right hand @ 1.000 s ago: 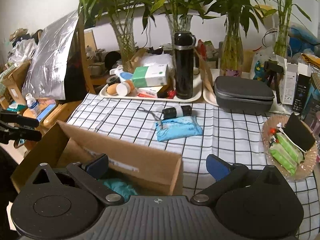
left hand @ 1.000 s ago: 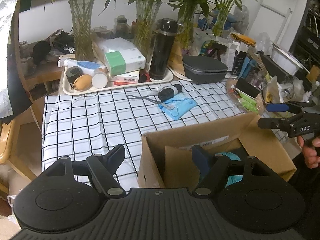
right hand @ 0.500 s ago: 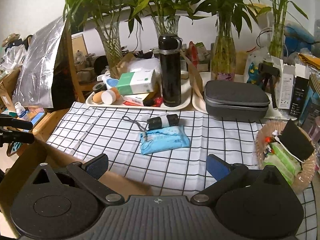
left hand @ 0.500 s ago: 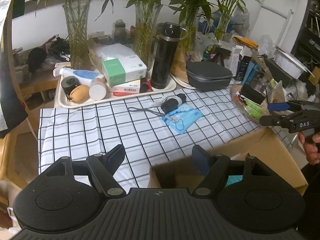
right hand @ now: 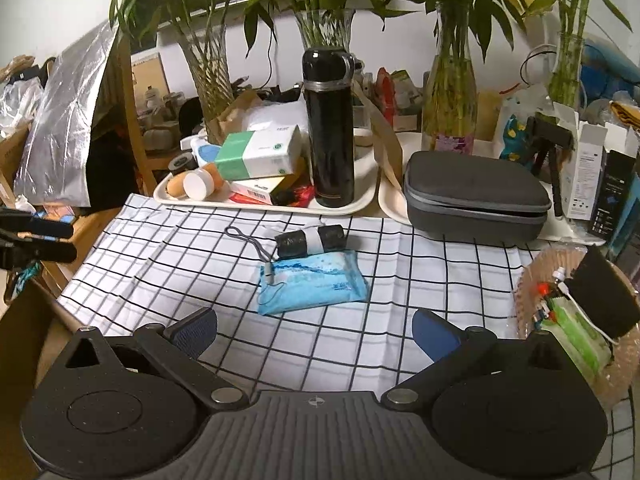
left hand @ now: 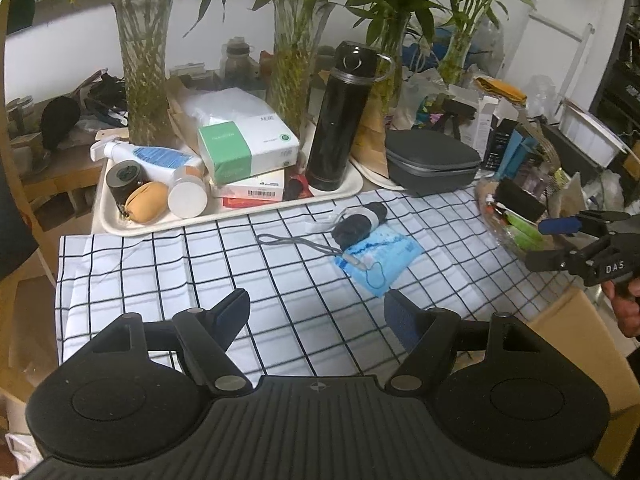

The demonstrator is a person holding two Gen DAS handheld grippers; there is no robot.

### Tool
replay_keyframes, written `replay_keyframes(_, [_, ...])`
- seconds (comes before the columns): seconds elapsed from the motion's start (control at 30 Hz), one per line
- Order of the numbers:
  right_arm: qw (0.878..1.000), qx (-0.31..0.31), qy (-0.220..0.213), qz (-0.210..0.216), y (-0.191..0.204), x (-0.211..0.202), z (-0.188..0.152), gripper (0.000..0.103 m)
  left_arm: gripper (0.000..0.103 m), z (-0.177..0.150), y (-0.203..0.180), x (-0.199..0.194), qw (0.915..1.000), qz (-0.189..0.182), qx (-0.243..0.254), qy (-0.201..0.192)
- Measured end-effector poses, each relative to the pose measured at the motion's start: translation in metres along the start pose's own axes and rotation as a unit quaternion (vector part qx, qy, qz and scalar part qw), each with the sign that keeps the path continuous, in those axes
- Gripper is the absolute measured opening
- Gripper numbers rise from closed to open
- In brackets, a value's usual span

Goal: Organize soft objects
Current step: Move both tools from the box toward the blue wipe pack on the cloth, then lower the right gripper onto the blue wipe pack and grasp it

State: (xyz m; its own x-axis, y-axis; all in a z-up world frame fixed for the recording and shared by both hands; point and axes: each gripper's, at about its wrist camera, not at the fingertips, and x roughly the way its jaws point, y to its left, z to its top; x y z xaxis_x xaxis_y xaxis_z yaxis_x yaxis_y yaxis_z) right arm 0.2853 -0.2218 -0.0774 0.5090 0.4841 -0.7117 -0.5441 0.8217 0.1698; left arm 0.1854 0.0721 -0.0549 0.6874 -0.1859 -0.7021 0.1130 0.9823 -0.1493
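Currently, the desk under the black-and-white checked cloth (right hand: 400, 280) carries two soft items not yet put away, while the brown cardboard box (left hand: 576, 344) shows only at the near desk edge, its contents out of view. Remaining are the light-blue soft plastic wipes pack (right hand: 316, 286) at mid-cloth and the black-and-white rolled fabric bundle (right hand: 310, 240) touching its far edge. Both the left gripper (left hand: 316, 314) and right gripper (right hand: 314, 330) stand open and empty, short of the pack.
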Motion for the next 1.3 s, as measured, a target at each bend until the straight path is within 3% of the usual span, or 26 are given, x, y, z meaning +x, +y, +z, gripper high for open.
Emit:
replay_keyframes(0.53, [1.0,-0.019,0.019,0.003,-0.016,0.072,0.025,0.102,0.073,0.009,0.02,0.026,0.9993,-0.006,-0.023,0.03])
replay_keyframes(1.3, [0.993,-0.072,0.076,-0.046,-0.01,0.195,0.029,0.098,0.073,0.009,0.015,0.025,0.9979,-0.012,-0.015,0.061])
